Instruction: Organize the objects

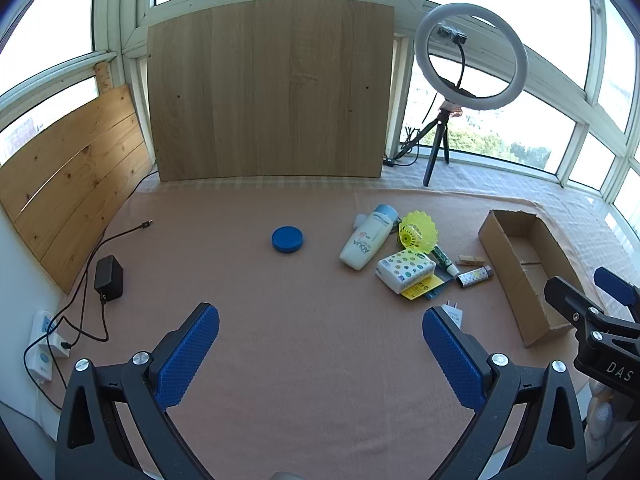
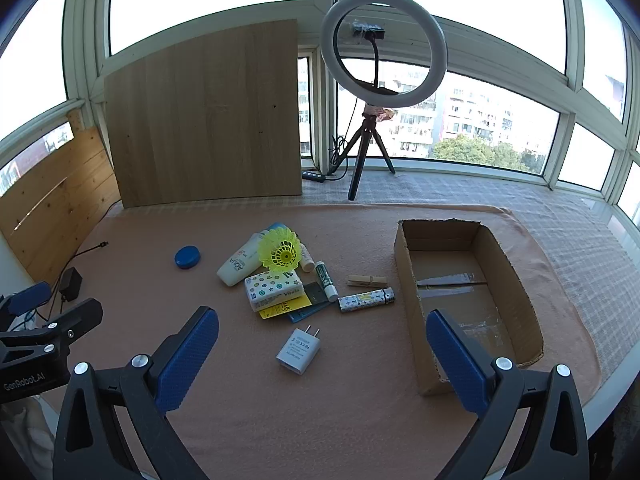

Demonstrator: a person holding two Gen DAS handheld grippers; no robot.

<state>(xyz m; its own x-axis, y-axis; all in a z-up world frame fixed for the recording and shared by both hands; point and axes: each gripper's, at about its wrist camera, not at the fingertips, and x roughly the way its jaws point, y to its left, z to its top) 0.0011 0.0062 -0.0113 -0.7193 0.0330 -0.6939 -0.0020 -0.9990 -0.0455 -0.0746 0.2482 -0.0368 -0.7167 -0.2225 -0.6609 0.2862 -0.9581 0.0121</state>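
Nearest to the cameras, both tools hang above the pink cloth (image 2: pixel 360 420) with nothing between their blue pads. The left gripper (image 1: pixel 320 356) has its jaws spread wide and is released. The right gripper (image 2: pixel 322 360) is also wide apart and holds nothing.

Just beyond the right gripper lies a white charger plug (image 2: pixel 298 350), flat on the cloth, with its two pins pointing away. To the right of it stands an open cardboard box (image 2: pixel 408 276); inside I see only its bare bottom.

A little farther is the group of small things, close together. A lighter (image 2: pixel 366 299) with a pattern and a wooden clothespin (image 2: pixel 367 281) lie between the group and the box. A tissue pack (image 2: pixel 273 287) rests on a yellow card (image 2: pixel 286 307). Beside it are a green lip balm (image 2: pixel 326 281), a white lotion bottle (image 2: pixel 240 262), and a yellow shuttlecock (image 2: pixel 280 254) that leans against the bottle.

A round blue lid (image 2: pixel 187 257) lies apart, to the left.

At the far edge, a wooden board (image 2: pixel 204 120) and a ring light (image 2: pixel 382 50) on a tripod stand before the windows.
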